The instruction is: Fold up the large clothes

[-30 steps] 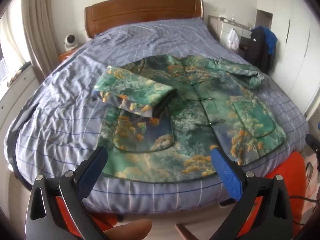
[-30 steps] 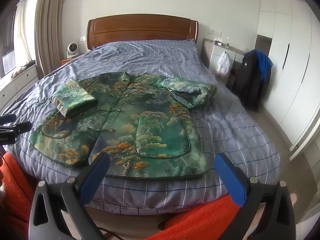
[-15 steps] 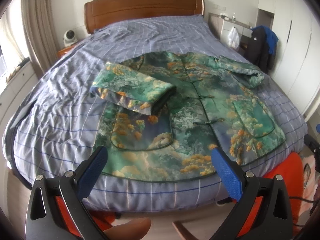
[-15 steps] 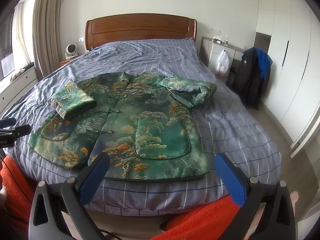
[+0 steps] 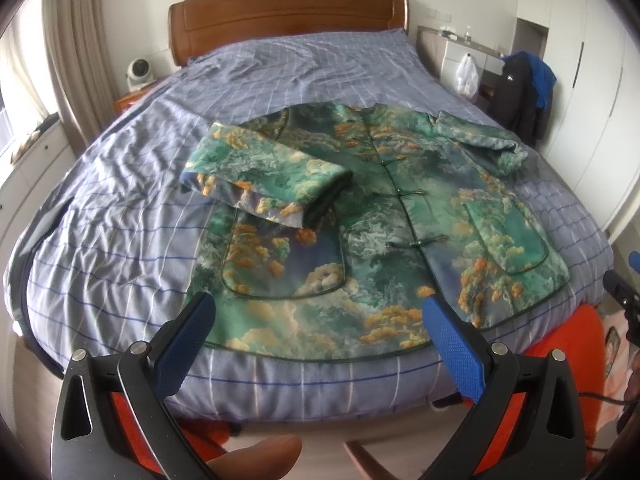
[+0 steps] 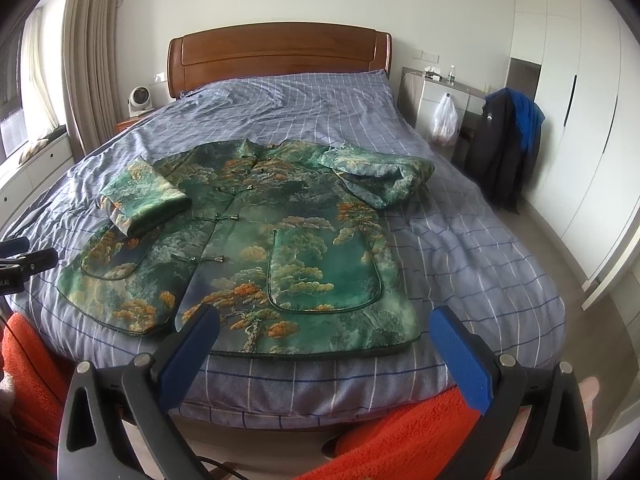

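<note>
A green jacket [image 5: 376,216] with orange cloud and tree print lies front up on the bed, hem toward me; it also shows in the right wrist view [image 6: 256,240]. Its left sleeve [image 5: 264,176] is folded in over the chest. Its right sleeve [image 6: 384,172] lies bunched at the far right shoulder. My left gripper [image 5: 316,312] is open and empty, held off the bed's foot above the hem. My right gripper [image 6: 324,324] is open and empty, just before the hem's right part.
The bed [image 6: 480,248] has a blue checked cover and a wooden headboard [image 6: 280,52]. Orange fabric [image 6: 400,440] lies at the bed's foot. A chair with dark clothes [image 6: 508,144] and white wardrobes [image 6: 580,100] stand to the right. A small fan [image 6: 140,100] sits at the back left.
Both grippers have moved slightly forward toward the bed, so the jacket looks a little nearer. The jacket has not moved and both grippers stay open.
</note>
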Demonstrator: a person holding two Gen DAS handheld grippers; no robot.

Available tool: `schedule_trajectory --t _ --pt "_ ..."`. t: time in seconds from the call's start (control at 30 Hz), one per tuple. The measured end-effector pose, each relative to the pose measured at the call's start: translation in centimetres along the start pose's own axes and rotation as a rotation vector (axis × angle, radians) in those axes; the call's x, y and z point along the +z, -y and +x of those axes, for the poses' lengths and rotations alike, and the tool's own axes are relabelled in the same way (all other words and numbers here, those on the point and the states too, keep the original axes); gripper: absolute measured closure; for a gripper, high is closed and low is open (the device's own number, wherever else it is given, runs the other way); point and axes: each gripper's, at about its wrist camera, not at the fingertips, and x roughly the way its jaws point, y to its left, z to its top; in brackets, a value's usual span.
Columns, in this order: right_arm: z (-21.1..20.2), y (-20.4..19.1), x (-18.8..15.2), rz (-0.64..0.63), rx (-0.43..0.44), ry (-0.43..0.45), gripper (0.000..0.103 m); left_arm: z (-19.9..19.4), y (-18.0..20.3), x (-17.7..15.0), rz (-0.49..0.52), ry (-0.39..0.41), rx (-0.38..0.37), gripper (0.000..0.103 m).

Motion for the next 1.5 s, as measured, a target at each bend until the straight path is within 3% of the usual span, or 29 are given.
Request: schedule_trajectory --t 1.5 --pt "1.0 0.0 -0.1 -0.001 -0.001 -0.025 0.000 0.4 -0.4 -0.9 0.023 -0.014 0.017 0.000"
